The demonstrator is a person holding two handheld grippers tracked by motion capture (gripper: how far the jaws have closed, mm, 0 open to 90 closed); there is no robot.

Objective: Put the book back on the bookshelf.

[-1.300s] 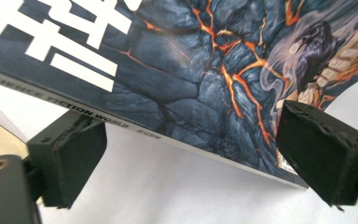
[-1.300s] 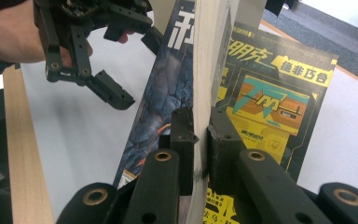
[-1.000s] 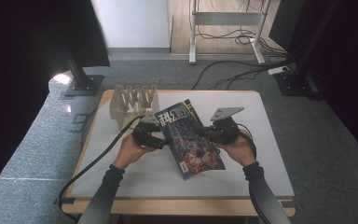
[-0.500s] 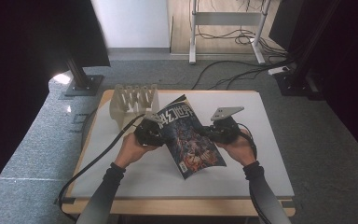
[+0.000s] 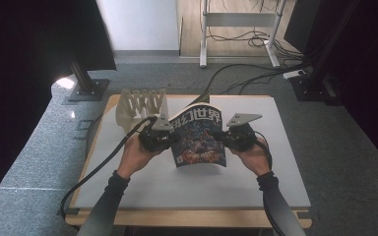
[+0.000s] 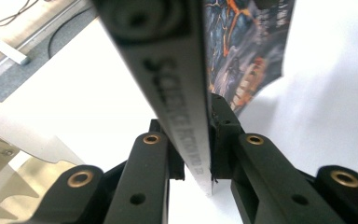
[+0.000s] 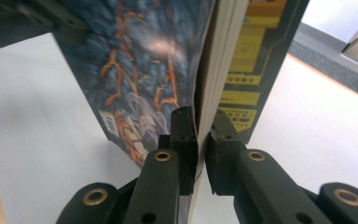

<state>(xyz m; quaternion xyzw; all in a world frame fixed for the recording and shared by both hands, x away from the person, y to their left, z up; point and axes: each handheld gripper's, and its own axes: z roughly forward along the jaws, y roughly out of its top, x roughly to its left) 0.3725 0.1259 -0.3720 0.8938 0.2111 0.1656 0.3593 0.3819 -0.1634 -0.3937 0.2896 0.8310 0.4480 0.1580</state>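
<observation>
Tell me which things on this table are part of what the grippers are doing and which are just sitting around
In the job:
- magazine, lifted off the table, cover bowed
- left gripper, shut on its spine edge
- right gripper, shut on its page edge

Lying about:
- slotted rack, at the table's far left, untouched
- cables on the floor beyond the table

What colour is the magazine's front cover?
Mostly dark blue with orange streaks on the magazine, clearest in the right gripper view.
</observation>
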